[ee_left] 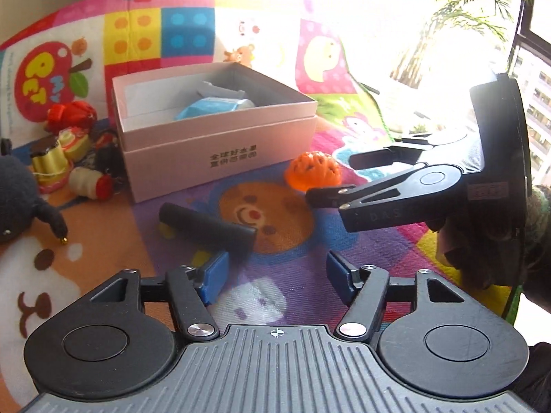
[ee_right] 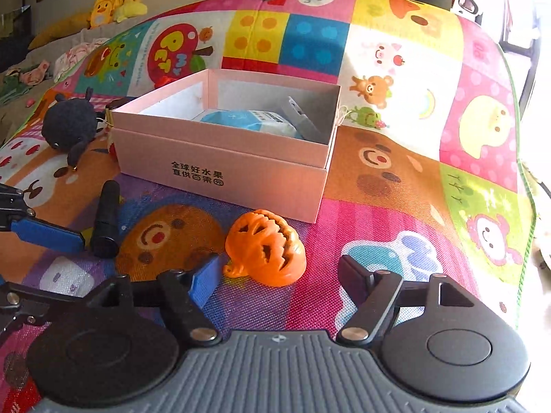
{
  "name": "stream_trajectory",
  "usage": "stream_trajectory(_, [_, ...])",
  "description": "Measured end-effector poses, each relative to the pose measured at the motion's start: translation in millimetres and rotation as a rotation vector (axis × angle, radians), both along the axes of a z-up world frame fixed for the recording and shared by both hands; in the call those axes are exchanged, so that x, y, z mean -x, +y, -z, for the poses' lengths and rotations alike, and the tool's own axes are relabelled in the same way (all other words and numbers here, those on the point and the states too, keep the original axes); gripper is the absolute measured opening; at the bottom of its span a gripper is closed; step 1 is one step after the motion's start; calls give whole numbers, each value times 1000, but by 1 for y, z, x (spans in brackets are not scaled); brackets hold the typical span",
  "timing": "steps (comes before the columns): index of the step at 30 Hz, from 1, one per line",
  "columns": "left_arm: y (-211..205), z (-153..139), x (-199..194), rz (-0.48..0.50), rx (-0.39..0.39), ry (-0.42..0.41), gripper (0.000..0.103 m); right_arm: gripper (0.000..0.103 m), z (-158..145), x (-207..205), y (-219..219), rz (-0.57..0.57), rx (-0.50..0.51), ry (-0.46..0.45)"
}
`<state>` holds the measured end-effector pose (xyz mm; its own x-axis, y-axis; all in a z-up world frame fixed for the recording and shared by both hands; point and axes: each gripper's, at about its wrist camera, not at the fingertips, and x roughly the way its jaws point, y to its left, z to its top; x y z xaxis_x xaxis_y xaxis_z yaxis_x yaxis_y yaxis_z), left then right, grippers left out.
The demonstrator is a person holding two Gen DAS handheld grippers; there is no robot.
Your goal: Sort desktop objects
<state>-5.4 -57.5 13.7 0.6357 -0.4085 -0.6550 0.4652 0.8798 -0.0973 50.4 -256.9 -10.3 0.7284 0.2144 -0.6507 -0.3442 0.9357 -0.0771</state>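
An open pink box (ee_left: 213,137) (ee_right: 224,168) stands on the colourful play mat and holds a blue-and-white packet (ee_left: 210,106) (ee_right: 248,120) and a grey item. In front of it a black cylinder (ee_left: 206,227) (ee_right: 106,220) lies on its side, with an orange pumpkin toy (ee_left: 313,172) (ee_right: 267,247) to its right. My left gripper (ee_left: 277,275) is open, its left blue pad just short of the cylinder's near end. My right gripper (ee_right: 279,278) (ee_left: 344,179) is open too. The pumpkin lies just ahead of its fingers, close to the left blue pad, with nothing pressed.
A black plush toy (ee_left: 17,206) (ee_right: 69,127) and a cluster of small toys (ee_left: 69,158) sit left of the box. The mat's edge (ee_right: 520,189) drops off at the right. A potted plant (ee_left: 465,17) stands by the bright window. Plush toys (ee_right: 113,3) lie on a sofa behind.
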Motion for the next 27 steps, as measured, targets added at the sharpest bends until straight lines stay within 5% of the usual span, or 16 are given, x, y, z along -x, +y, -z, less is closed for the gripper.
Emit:
stream_trajectory(8, [3, 4, -23, -26, -149, -120, 93, 90, 0, 4, -2, -9, -33, 34])
stream_trajectory(21, [-29, 20, -73, -43, -149, -87, 92, 103, 1, 44, -5, -86, -27, 70])
stream_trajectory(27, [-27, 20, -75, -85, -117, -74, 81, 103, 1, 39, -7, -78, -57, 92])
